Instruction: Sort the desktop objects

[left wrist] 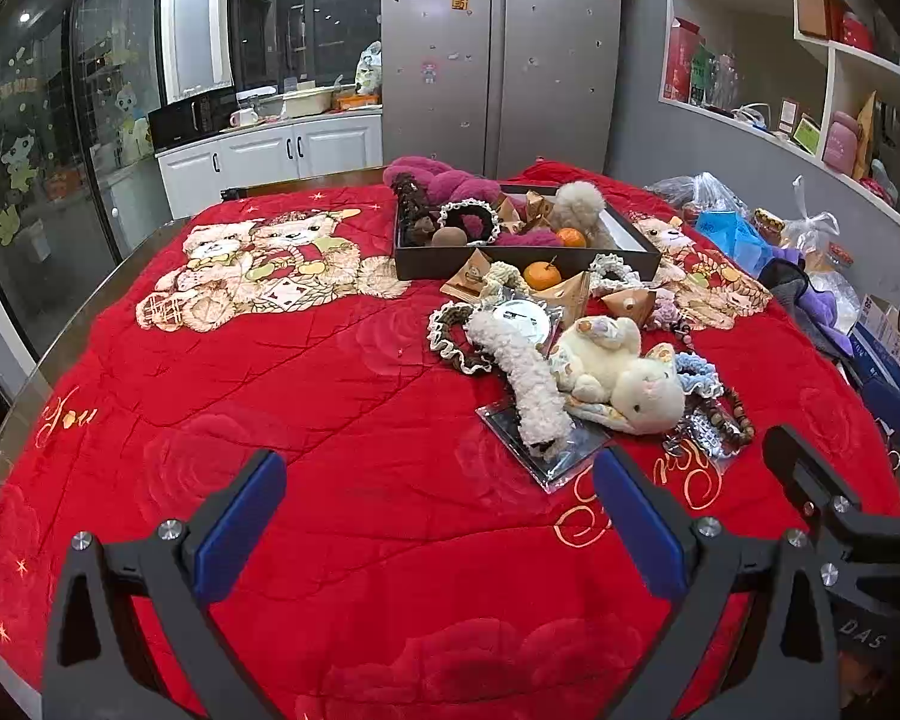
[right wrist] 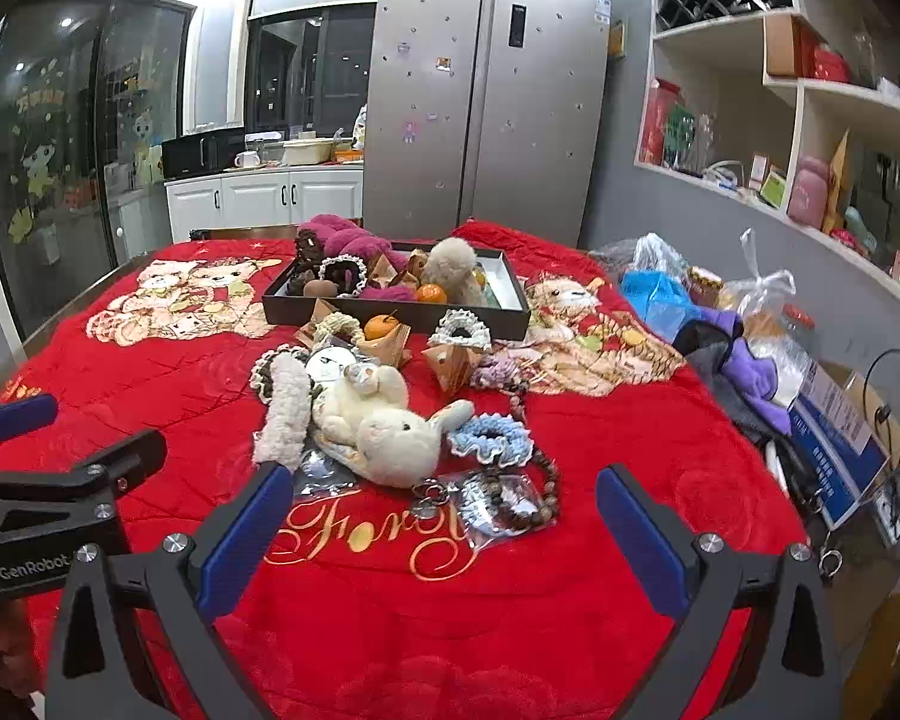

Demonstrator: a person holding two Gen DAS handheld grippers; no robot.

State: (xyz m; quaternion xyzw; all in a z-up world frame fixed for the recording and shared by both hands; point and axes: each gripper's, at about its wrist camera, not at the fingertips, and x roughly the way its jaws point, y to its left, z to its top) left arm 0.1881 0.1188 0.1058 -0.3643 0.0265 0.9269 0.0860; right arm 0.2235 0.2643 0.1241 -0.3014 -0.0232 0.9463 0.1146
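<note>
Both claws are hovering over a desk covered by a red blanket (left wrist: 330, 420) printed with bears, and both are standing released, blue pads spread wide with nothing between them. The left claw (left wrist: 438, 516) is sitting over bare blanket, with the loose pile just ahead and to its right; the right claw (right wrist: 444, 516) is facing the same pile head-on, over gold lettering.

Going left to right through the pile in the right wrist view: a fuzzy cream strip (right wrist: 282, 414) is lying with its long axis running away from the camera, its near end almost at the left pad. Beside it a cream plush rabbit (right wrist: 384, 420) is lying on its back, head toward the camera and feet pointing at the tray, one ear reaching right. Touching that ear is a blue-and-white ruffled scrunchie (right wrist: 491, 439), lying flat. A brown bead bracelet (right wrist: 546, 480) is curling over a clear packet just in front of it.

Farther back, one tangerine (right wrist: 381, 326) is resting on folded tan paper parcels, with a white crocheted scrunchie (right wrist: 463, 327) to its right. Behind them the dark tray (right wrist: 390, 312) is lying long side across the view, holding a second tangerine (right wrist: 431, 294), a beige pompom (right wrist: 450, 267), magenta fluffy pieces and a dark scrunchie with white trim.
</note>
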